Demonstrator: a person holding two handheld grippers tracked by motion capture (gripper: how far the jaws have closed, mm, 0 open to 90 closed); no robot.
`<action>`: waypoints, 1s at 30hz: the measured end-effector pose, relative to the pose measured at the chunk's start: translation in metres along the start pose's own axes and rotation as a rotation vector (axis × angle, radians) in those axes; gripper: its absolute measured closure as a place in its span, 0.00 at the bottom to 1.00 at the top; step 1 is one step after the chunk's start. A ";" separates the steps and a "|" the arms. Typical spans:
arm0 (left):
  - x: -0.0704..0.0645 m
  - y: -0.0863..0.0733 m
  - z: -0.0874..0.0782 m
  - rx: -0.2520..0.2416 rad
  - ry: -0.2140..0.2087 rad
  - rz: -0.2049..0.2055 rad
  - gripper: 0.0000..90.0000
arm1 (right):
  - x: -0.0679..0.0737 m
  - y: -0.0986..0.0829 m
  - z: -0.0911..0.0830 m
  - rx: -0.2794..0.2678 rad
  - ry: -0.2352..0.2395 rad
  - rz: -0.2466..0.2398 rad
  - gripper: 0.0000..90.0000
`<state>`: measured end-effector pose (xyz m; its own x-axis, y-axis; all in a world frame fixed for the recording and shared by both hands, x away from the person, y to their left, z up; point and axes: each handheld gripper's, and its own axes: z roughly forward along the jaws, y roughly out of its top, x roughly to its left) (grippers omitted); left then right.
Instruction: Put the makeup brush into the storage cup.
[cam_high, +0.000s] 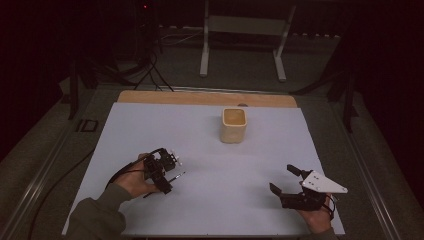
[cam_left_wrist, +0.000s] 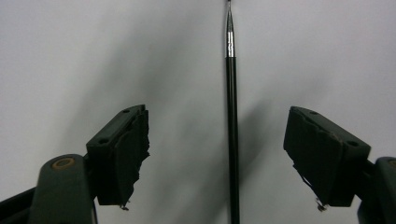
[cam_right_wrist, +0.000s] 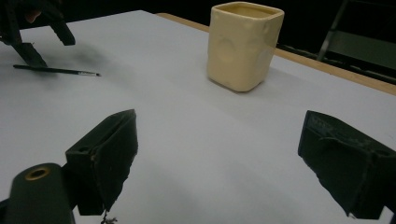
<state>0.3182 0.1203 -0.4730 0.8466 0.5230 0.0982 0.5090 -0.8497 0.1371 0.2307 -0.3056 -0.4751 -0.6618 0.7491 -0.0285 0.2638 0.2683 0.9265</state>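
the left gripper (cam_high: 167, 175) sits low over the white sheet (cam_high: 210, 200) at the near left, held in the person's left hand (cam_high: 132, 182). its jaws stand wide apart and hold nothing. between them lies a thin black brush (cam_left_wrist: 232, 126), flat on the sheet, closer to one jaw than the other and touching neither. from the left gripper view the brush runs straight away from the camera, its silver ferrule and fine tip at the far end. in the high view the brush (cam_high: 175, 176) pokes out to the right of the gripper, tip pointing toward the middle of the sheet.

the right gripper (cam_high: 284, 181) is at the near right, well apart from the left one, in the person's right hand (cam_high: 315, 217), with the grey plate on top. its jaws are also spread wide, with nothing between them but bare sheet. they point toward the middle of the table.

a cream cup (cam_high: 233, 125) with a squarish mouth stands upright toward the far side of the sheet, near the wooden edge (cam_high: 200, 97), well apart from both grippers. from the right gripper view the cup (cam_right_wrist: 243, 44) sits ahead and a bit right, and the brush (cam_right_wrist: 56, 70) lies far off to the left under the other gripper.
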 end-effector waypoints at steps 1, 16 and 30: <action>-0.001 0.001 0.001 0.001 0.000 -0.003 0.27 | 0.000 0.000 0.000 -0.001 0.000 0.000 0.13; 0.004 0.009 0.017 0.065 -0.089 -0.061 0.61 | 0.000 0.000 -0.001 -0.003 0.000 -0.003 0.13; 0.007 0.017 0.018 0.147 -0.153 -0.048 0.97 | 0.000 0.000 -0.001 -0.005 0.000 -0.001 0.14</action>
<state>0.3354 0.1080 -0.4875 0.8291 0.5562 -0.0573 0.5567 -0.8307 -0.0084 0.2298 -0.3063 -0.4744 -0.6621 0.7489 -0.0296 0.2598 0.2664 0.9282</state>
